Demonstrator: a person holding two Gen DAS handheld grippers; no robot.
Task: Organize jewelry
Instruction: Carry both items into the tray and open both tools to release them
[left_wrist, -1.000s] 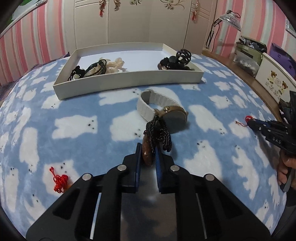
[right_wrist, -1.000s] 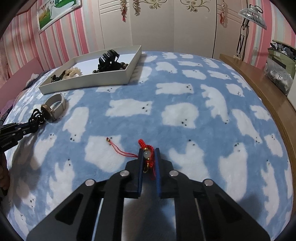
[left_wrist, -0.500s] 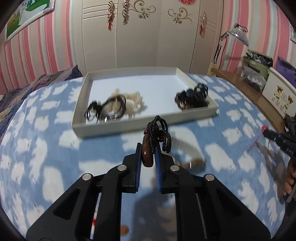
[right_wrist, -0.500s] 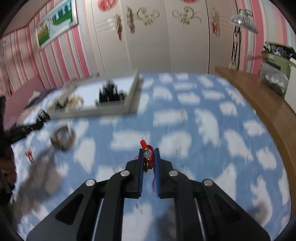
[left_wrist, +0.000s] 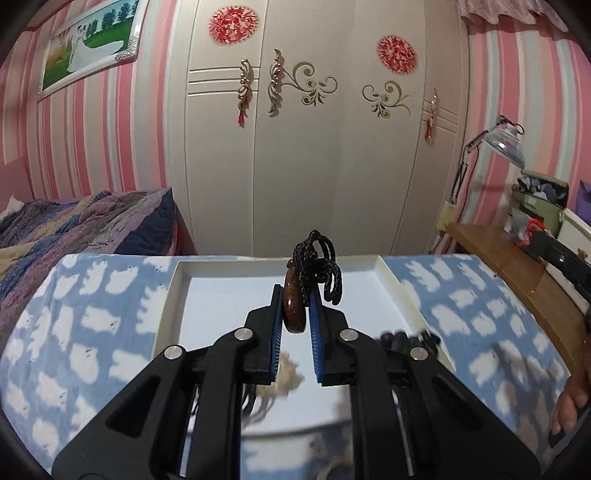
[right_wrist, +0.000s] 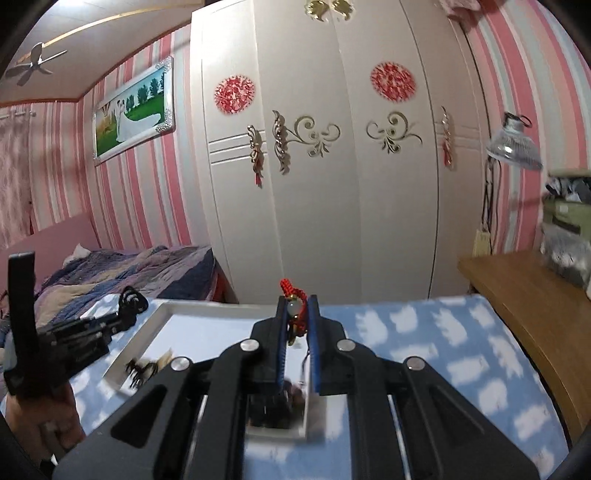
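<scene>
1. Two pieces of jewelry were off the bed at once, one in each gripper, where a second earlier both had been low over the blanket (left_wrist: 110, 325).
2. The left gripper (left_wrist: 296, 295) was clamped on the brown pendant (left_wrist: 293, 310), its dark cord (left_wrist: 317, 266) bunched above the pads; the jaws stood only as far apart as the stone is thick.
3. The right gripper (right_wrist: 296, 310) was closed tight on the red knotted charm (right_wrist: 293, 306), its pale bead caught between the pads and the red knot poking out above.
4. Both views had swung up from the blanket to the wardrobe (left_wrist: 325, 147), and the white tray (left_wrist: 391, 277) had slid from far ahead to directly beneath the left gripper's fingers, with the right gripper over the tray's near corner (right_wrist: 155, 321).
5. Judged from that, the carry was nearly finished: each piece looked placed for a drop into the tray, beside the blurred cords and beads already lying there.
6. The white-strapped watch seen earlier on the blanket was no longer in view, so it probably remained to be collected.
</scene>
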